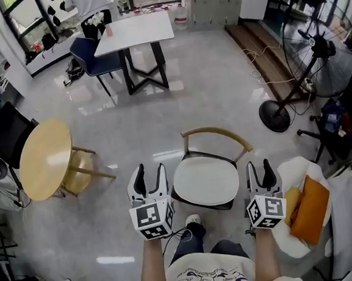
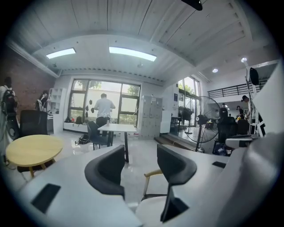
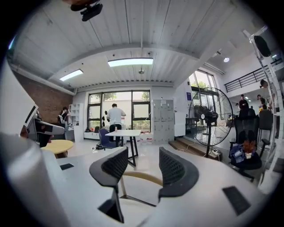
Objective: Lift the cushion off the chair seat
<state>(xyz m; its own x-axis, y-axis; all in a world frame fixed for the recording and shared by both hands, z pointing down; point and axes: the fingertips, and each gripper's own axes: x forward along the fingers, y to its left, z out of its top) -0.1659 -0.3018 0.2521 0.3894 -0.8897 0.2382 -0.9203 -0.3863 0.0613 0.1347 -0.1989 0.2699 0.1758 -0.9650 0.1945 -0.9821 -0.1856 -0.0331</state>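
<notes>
The cushion [image 1: 205,180], white and flat, lies on the seat of the chair [image 1: 215,131], which has a curved wooden backrest and stands on the pale floor directly in front of the person; the cushion fills the seat almost edge to edge, so lifting it from both sides at once seems the likeliest way. That appears to be why the grippers are held as they are: the left gripper [image 1: 151,168] is just beside the seat's left edge and the right gripper [image 1: 259,165] just beside its right edge, with the cushion between them; both point forward and only slightly downward, and neither touches cushion or chair. The task looks to be at the approach, the lift not yet begun.

The left gripper's fingers [image 2: 108,170] stand well apart; through the gap its own view shows floor, the wooden backrest and a corner of the white cushion lower down, with nothing pinched. The right gripper's fingers [image 3: 177,170] are likewise wide apart; the curve of the backrest shows beyond them and nothing is held. Each gripper would probably need to drop and turn inward so that one finger slips under the cushion's rim; that rim lies close on the seat and may be hard to catch.
</notes>
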